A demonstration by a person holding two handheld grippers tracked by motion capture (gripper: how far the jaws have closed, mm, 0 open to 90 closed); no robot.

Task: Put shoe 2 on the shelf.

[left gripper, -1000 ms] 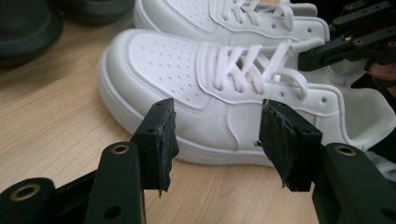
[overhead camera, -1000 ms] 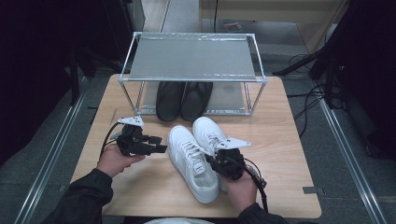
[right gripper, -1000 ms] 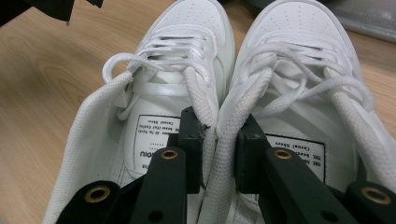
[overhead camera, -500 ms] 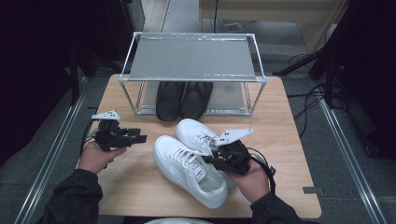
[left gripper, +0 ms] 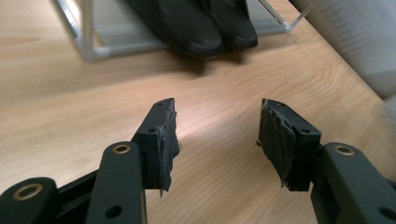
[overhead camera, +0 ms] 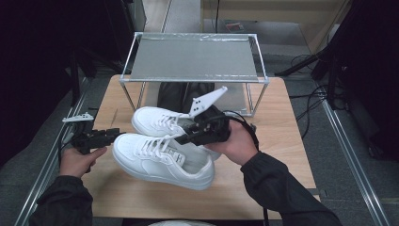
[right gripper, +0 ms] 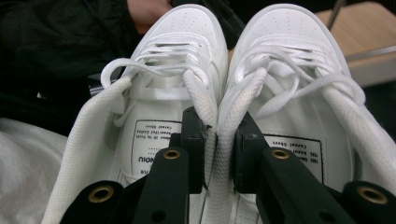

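**Pair of white sneakers lifted by their inner collars**

While the white sneakers (overhead camera: pixel 164 150) hang clear of the desk (overhead camera: pixel 291 141), both are carried by one pinch: the right gripper (right gripper: pixel 218 140) has its jaws clamped on the two inner collar edges pressed together, one shoe on each side, toes pointing away from the hand. From above, the near shoe tilts toe-down toward the person's left, the far one sits behind it, in front of the wire shoe rack (overhead camera: pixel 195 59).

- Grip is on soft padded cloth only. My judgement: keep the squeeze firm and the wrist level; a quick swing could let one collar slide out, and the near shoe looks the likelier to drop.
- Left gripper (overhead camera: pixel 94 139) is off by the desk's left edge, jaws apart, nothing between them. It is free to steady a sole if the pair starts to twist.
- Black shoes (left gripper: pixel 196 23) already occupy the rack's lower level, so the mesh top shelf looks like the likely place. Approach high enough to clear the frame's front rail, toes first, and set both soles flat before easing the jaws.
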